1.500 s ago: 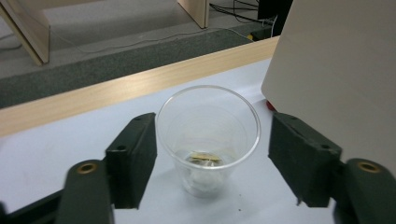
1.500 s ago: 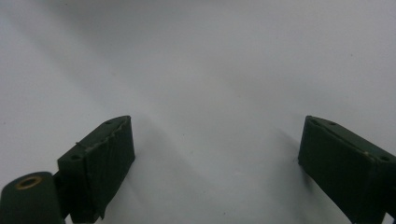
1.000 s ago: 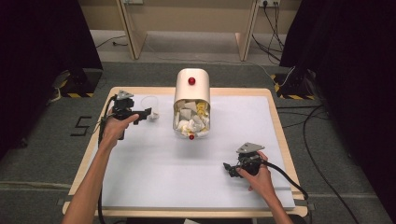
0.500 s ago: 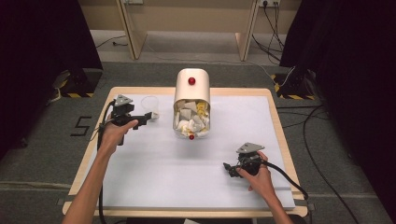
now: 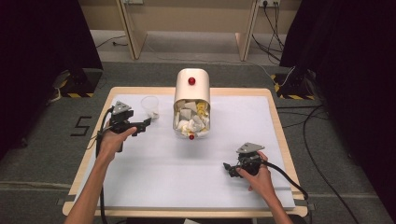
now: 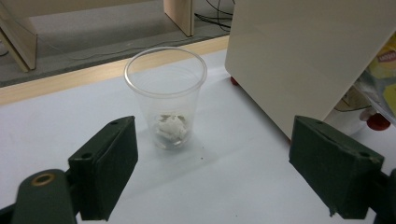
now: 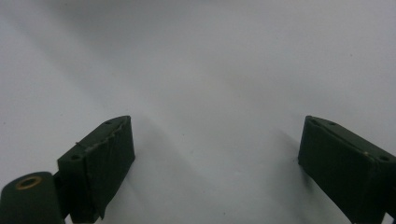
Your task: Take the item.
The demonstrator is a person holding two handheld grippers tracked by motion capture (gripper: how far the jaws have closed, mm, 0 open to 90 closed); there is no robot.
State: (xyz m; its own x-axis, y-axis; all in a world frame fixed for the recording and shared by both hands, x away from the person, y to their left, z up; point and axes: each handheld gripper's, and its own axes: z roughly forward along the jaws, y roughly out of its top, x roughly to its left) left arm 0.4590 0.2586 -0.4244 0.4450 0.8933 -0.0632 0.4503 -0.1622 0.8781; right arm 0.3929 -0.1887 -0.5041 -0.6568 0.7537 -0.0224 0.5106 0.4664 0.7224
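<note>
Left gripper (image 6: 212, 175): fingers spread wide, empty, aimed at the cup.
Cup (image 6: 166, 95): upright on the worktop (image 5: 140, 186), just beside the bin (image 5: 192, 105), white scrap inside.
Right gripper (image 5: 229, 167): fingers spread, empty, near the worktop's front right.

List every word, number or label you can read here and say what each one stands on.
"5": black figure on the grey floor left of the table.
Red lettering on a yellow wrapper in the tipped bin: too blurred and cut off to read.
Clear cup, left gripper, right gripper: no text.
</note>
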